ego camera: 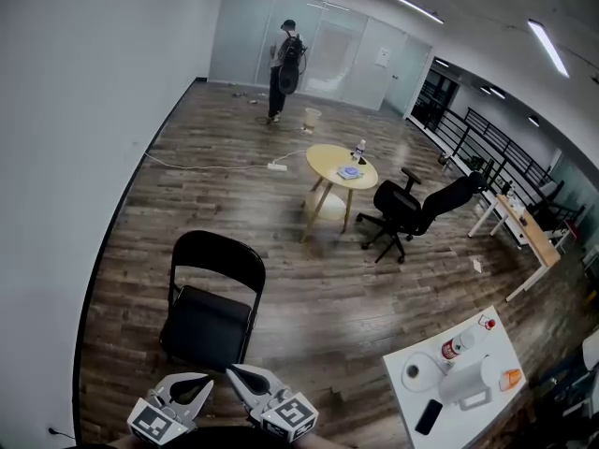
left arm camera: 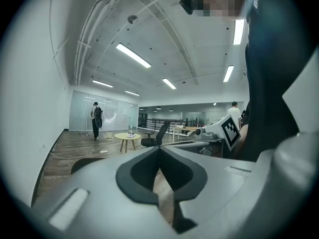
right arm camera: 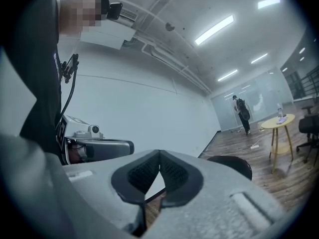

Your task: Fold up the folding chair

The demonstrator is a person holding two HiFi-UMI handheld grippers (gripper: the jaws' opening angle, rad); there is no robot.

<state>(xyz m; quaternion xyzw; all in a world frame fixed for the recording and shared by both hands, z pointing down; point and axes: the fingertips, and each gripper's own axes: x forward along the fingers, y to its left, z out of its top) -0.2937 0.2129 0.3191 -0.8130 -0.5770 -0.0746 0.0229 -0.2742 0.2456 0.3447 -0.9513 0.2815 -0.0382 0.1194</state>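
**A:** Where is the folding chair [ego camera: 213,302]?

**B:** It stands unfolded on the wooden floor [ego camera: 309,297], close to the white wall on the left. Its black seat is down and faces the person. The rounded backrest is on the far side.

**A:** Is either gripper on it?

**B:** No. The left gripper [ego camera: 198,383] and the right gripper [ego camera: 241,376] hang side by side just in front of the seat and touch nothing. Each gripper view shows its jaws clenched, pad against pad, with nothing between them.

**A:** What lies beyond the chair?

**B:** Past it, toward the middle of the room, is a small round bench [ego camera: 323,157] on wooden legs. A bottle [ego camera: 360,148] stands on top of it. Just to its right is a black office chair [ego camera: 412,209], reclined. A white cable [ego camera: 201,166] trails across the floor to the left of that bench.

**A:** And nearer the person?

**B:** At the lower right is a white bench [ego camera: 505,349]. It carries a paper roll [ego camera: 415,372], a dark phone [ego camera: 429,416] and a red-capped bottle [ego camera: 460,346].

**A:** Is anyone else in the room?

**B:** One person [ego camera: 285,68] with a backpack stands at the frosted glass wall, well apart from everything here.
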